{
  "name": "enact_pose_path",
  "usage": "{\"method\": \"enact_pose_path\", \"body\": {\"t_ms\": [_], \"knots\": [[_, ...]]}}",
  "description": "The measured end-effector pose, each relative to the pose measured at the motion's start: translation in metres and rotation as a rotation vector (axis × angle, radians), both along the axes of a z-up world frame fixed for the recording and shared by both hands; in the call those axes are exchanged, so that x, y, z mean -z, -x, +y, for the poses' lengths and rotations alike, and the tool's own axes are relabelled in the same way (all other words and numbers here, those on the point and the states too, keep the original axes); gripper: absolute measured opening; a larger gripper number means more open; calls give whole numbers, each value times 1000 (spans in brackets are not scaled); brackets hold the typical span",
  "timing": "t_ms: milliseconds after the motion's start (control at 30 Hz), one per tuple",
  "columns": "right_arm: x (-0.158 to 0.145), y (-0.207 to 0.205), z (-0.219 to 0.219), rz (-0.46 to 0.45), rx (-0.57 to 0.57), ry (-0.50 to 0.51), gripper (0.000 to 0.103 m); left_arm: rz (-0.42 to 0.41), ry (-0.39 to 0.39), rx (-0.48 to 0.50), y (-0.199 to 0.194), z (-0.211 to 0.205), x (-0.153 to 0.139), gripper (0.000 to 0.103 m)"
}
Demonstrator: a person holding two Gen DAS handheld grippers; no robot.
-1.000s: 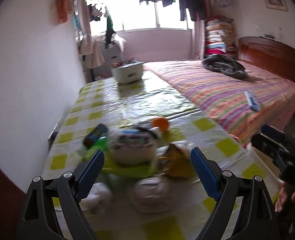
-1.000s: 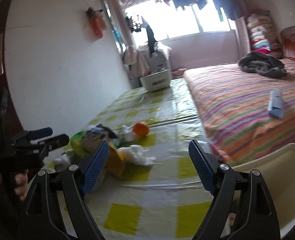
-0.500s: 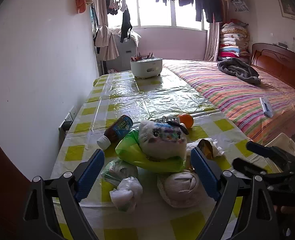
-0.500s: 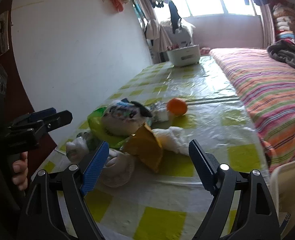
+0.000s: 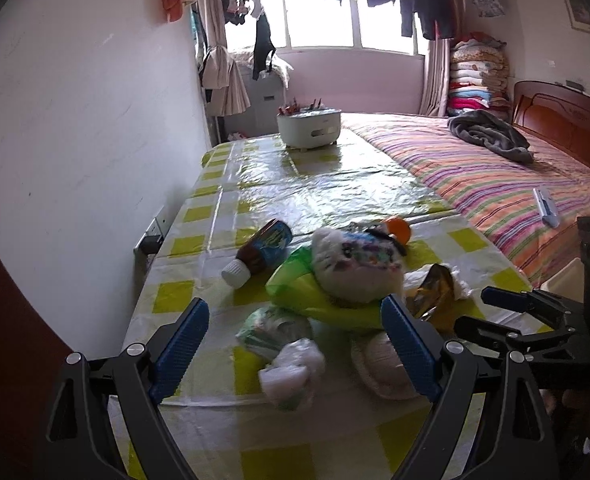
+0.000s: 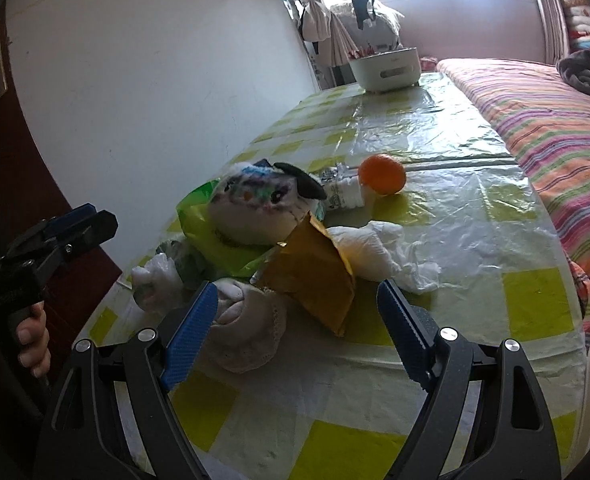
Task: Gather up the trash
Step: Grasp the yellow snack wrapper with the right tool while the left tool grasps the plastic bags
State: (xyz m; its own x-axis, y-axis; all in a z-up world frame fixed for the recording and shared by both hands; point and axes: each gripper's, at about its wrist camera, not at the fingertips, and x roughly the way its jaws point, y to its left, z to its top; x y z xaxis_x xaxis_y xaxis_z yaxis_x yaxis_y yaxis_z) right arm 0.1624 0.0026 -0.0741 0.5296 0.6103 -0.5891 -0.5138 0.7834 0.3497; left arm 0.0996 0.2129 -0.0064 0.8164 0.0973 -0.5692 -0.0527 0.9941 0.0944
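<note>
Compared with one second ago, both cameras sit closer to the trash pile and point lower; the blur in the left wrist view has cleared, and the brown bottle (image 5: 264,251) now lies fully in view at the pile's far left.

The left gripper (image 5: 295,350) has its jaws wide apart, clamping nothing; a crumpled white bag (image 5: 292,368) lies on the table (image 5: 319,188) between them.

The right gripper (image 6: 297,336) has its jaws closing slightly, still wide apart, with the gold wrapper (image 6: 315,276) and a white cloth bundle (image 6: 251,332) between them, unpressed.

The pile sits at the table's near end, beside the wall: plush toy (image 6: 259,208) on a green bag (image 6: 199,226), orange (image 6: 382,173) at the far side.

The bundle is partly hidden behind blue pads in both views. The label on the small white bottle (image 6: 343,194) is unreadable.
</note>
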Motion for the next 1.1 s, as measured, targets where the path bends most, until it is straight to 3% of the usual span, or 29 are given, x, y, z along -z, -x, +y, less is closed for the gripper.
{"method": "enact_pose_path", "body": {"t_ms": [233,500,633,667,767,1100], "knots": [[13,-17,12,98,2,10,74,28,-9,-15,1,14,10,85],[20,-39,28,145,14,49,74,69,33,1,2,32,21,85],[24,-48,28,182,13,22,56,97,59,16,3,41,28,85],[23,-48,28,174,15,24,42,101,62,15,3,43,29,85],[21,-46,23,170,17,13,30,125,76,3,3,50,37,85],[1,-22,6,89,35,-55,27,186,108,51,-2,45,57,85]]}}
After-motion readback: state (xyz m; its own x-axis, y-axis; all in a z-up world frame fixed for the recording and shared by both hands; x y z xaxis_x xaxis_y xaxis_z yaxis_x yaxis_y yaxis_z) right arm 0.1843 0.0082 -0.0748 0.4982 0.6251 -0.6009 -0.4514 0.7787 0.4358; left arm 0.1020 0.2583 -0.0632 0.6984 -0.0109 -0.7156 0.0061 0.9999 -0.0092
